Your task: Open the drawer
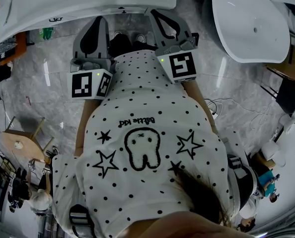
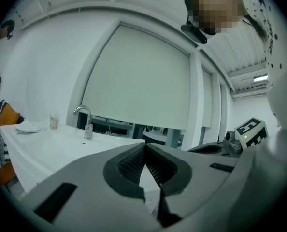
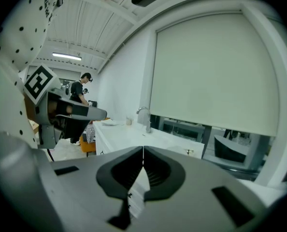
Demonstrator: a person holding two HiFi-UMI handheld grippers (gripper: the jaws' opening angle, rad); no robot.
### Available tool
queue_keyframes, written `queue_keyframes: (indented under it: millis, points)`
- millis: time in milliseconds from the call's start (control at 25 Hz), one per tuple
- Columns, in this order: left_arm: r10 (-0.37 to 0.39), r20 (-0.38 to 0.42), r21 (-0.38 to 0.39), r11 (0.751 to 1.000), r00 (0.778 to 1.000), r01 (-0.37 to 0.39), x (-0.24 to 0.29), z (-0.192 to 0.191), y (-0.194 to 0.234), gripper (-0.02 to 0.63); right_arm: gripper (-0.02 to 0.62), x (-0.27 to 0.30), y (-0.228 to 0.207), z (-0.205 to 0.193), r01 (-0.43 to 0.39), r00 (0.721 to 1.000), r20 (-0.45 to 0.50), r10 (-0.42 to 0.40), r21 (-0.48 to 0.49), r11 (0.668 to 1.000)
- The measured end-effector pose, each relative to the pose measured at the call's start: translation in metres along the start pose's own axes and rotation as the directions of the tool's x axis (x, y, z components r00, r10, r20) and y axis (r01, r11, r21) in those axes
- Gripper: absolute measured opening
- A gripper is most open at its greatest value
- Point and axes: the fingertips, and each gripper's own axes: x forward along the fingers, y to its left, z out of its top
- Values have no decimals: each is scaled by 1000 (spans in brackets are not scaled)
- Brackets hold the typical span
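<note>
Both grippers are held side by side in front of the person's dotted shirt, pointing at a white cabinet under a long white counter. Small dark drawer handles show on the cabinet's front through the gap below the right jaws. My left gripper is shut with its ribbed pads meeting and nothing between them. My right gripper is likewise shut and empty. Neither touches the cabinet; it stands some way ahead.
A chrome faucet stands on the counter, with a small cup and a dish at its far left end. A white basin lies to the right. Another person stands in the background. Chairs and clutter line the floor edges.
</note>
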Motion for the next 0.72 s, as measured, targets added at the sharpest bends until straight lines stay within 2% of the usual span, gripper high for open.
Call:
queue_keyframes:
  millis: [720]
  points:
    - [1, -6, -10, 1000, 1000, -1, -2, -1, -1, 5, 14, -1, 1, -1, -4, 1000, -6, 4, 4, 1000]
